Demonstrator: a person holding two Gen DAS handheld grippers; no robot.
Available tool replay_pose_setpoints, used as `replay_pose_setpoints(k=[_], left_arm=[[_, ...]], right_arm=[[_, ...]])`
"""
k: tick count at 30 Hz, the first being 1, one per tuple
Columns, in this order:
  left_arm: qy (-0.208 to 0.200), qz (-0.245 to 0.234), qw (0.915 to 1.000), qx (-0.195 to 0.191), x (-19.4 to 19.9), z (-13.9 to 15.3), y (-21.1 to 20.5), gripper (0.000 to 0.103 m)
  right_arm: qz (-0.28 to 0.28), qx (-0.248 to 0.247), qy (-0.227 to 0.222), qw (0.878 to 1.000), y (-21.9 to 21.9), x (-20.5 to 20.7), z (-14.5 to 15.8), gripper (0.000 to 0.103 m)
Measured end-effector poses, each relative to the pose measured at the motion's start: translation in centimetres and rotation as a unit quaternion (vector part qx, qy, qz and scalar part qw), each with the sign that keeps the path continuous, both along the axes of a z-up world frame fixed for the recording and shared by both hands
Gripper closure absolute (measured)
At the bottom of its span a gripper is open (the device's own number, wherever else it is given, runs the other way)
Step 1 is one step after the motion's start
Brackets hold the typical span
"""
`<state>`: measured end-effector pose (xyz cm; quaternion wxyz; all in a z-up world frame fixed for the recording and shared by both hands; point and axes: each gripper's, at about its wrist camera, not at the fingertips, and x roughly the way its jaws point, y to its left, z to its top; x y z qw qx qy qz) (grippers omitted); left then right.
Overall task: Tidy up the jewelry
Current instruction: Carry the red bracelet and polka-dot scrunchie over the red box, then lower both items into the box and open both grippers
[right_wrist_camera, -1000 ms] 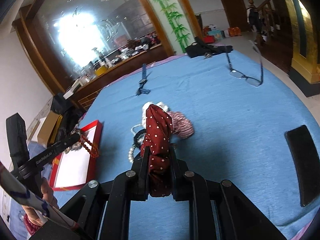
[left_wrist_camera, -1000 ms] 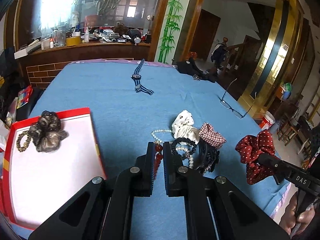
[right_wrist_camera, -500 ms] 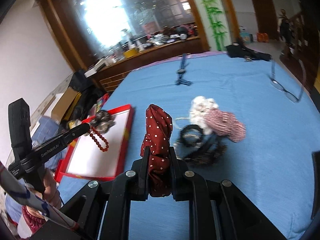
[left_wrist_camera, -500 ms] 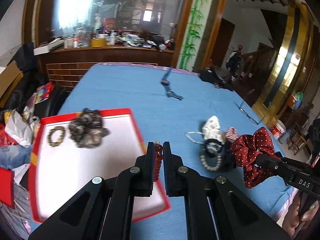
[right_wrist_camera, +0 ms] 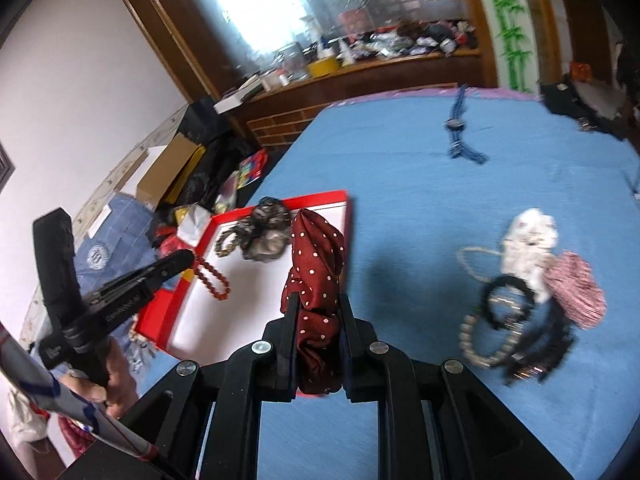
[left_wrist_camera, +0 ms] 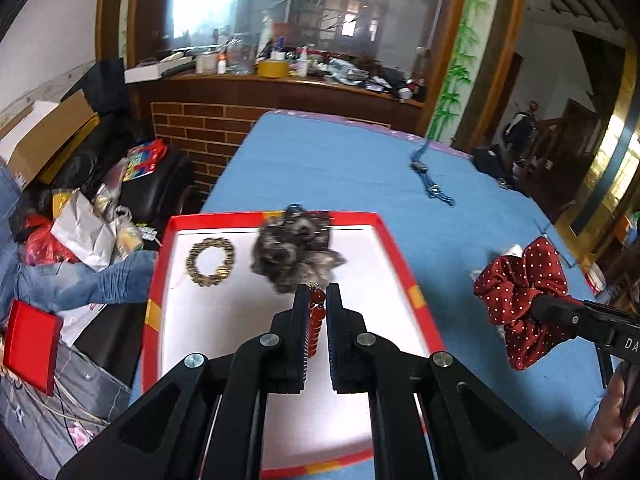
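My left gripper [left_wrist_camera: 317, 294] is shut on a red bead bracelet [left_wrist_camera: 315, 322] and holds it above the red-rimmed white tray [left_wrist_camera: 400, 252]; the bracelet hangs from it in the right wrist view [right_wrist_camera: 212, 278]. In the tray lie a grey-brown scrunchie [left_wrist_camera: 294, 254] and a gold bead bracelet [left_wrist_camera: 211, 261]. My right gripper [right_wrist_camera: 318, 300] is shut on a dark red polka-dot scrunchie [right_wrist_camera: 316, 264], held above the blue table just right of the tray [right_wrist_camera: 280, 202]; it also shows in the left wrist view [left_wrist_camera: 520, 296].
A pile of jewelry lies on the blue table: white scrunchie [right_wrist_camera: 528, 240], pink checked scrunchie [right_wrist_camera: 576, 292], pearl bracelets [right_wrist_camera: 476, 340], black hair clips [right_wrist_camera: 536, 352]. A blue striped watch [right_wrist_camera: 458, 126] lies farther back. Clutter and boxes [left_wrist_camera: 52, 136] sit beyond the table's left edge.
Both grippers have moved left, from the jewelry pile to the tray. The left one now holds the red bracelet over the tray; the right one carries the polka-dot scrunchie up beside it.
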<state>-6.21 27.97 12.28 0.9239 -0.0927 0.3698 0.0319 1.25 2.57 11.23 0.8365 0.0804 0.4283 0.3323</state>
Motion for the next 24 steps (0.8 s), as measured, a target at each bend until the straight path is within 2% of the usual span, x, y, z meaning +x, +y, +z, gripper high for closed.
replay_pose_setpoints(k=[10, 24], left_arm=[[0.028, 0.021, 0.9994, -0.009, 3.8, -2.4, 3.7, 0.096], [0.050, 0.037, 0.9981, -0.001, 6.6, -4.8, 6.4, 0.096]], right_arm=[[0.013, -0.011, 0.027, 0.999, 7.1, 5.1, -2.0, 0.086], [0.000, -0.033, 0.045, 0.998, 12.0, 10.4, -5.0, 0.084]])
